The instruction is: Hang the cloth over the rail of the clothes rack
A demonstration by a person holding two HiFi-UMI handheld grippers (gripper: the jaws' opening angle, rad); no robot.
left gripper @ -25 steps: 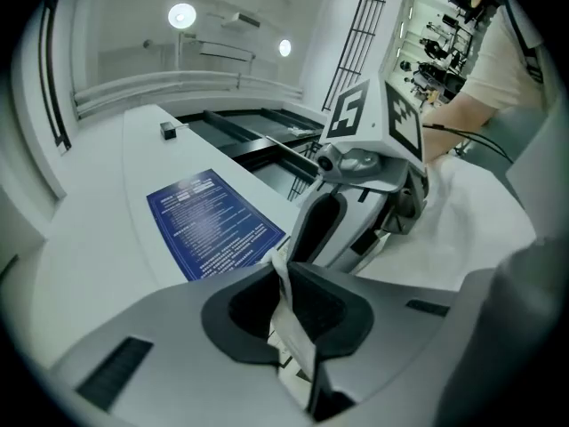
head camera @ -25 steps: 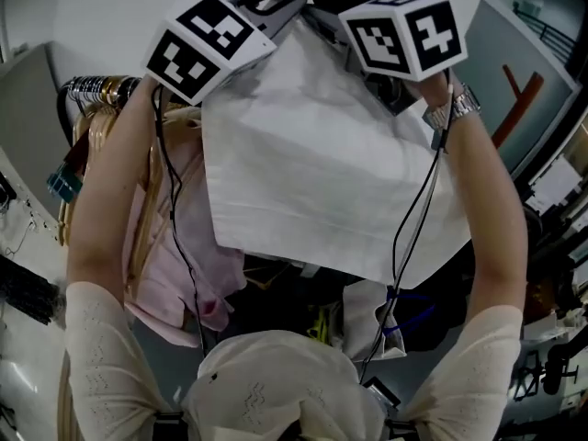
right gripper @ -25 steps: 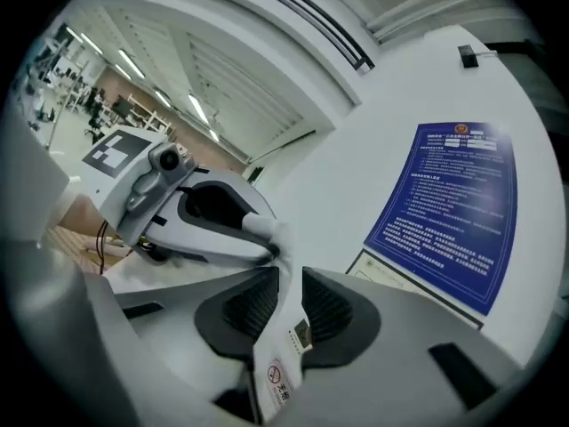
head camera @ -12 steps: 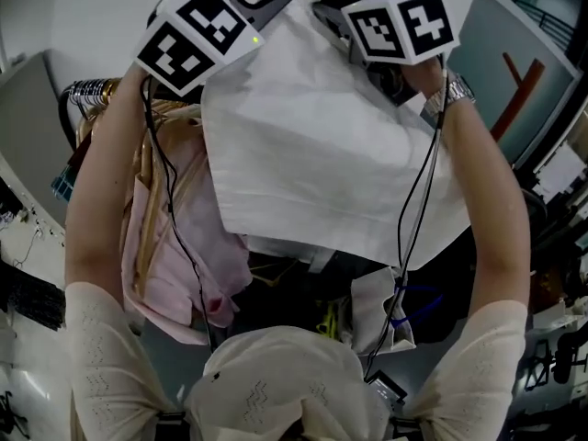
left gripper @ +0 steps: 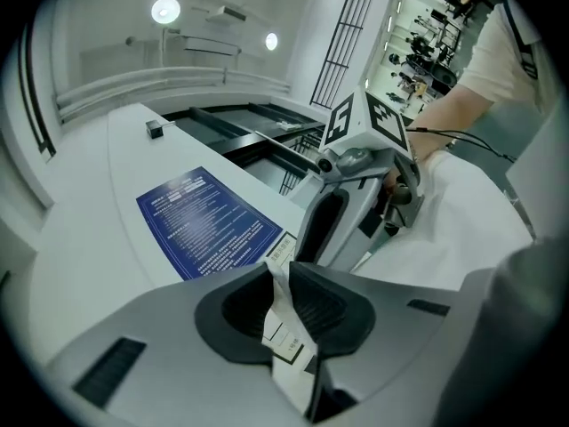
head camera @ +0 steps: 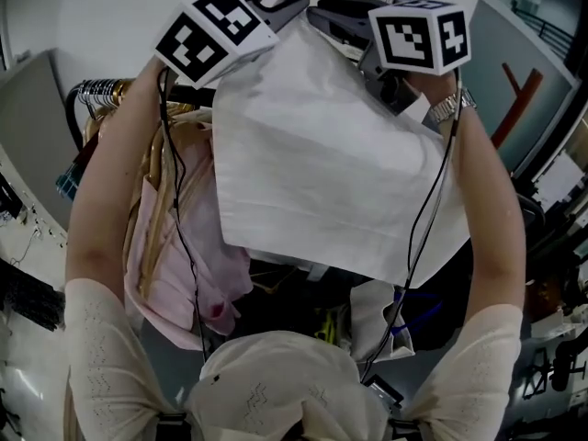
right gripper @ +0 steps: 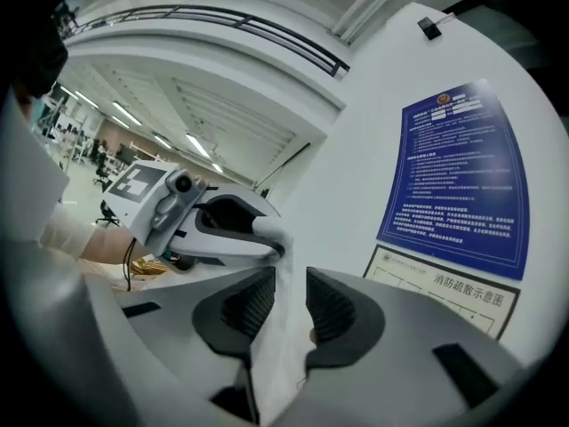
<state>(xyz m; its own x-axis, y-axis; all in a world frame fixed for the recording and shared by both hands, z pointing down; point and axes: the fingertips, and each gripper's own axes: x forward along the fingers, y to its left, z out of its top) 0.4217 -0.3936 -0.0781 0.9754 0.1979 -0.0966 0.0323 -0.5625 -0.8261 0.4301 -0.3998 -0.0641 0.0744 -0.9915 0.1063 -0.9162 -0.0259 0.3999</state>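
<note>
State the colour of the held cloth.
Plain white cloth, best seen in the head view.

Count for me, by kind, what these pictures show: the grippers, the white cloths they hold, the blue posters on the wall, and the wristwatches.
grippers: 2, the left gripper and the right gripper
white cloth: 1, clamped by both grippers
blue poster: 1
wristwatch: 1
total: 5

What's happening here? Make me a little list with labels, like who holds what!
Held thing: white cloth, hanging down from both grippers
Left gripper: shut on the cloth's edge
Right gripper: shut on the cloth's edge
Beside the cloth: pink garment, hanging at the left
On the wall: blue poster
</note>
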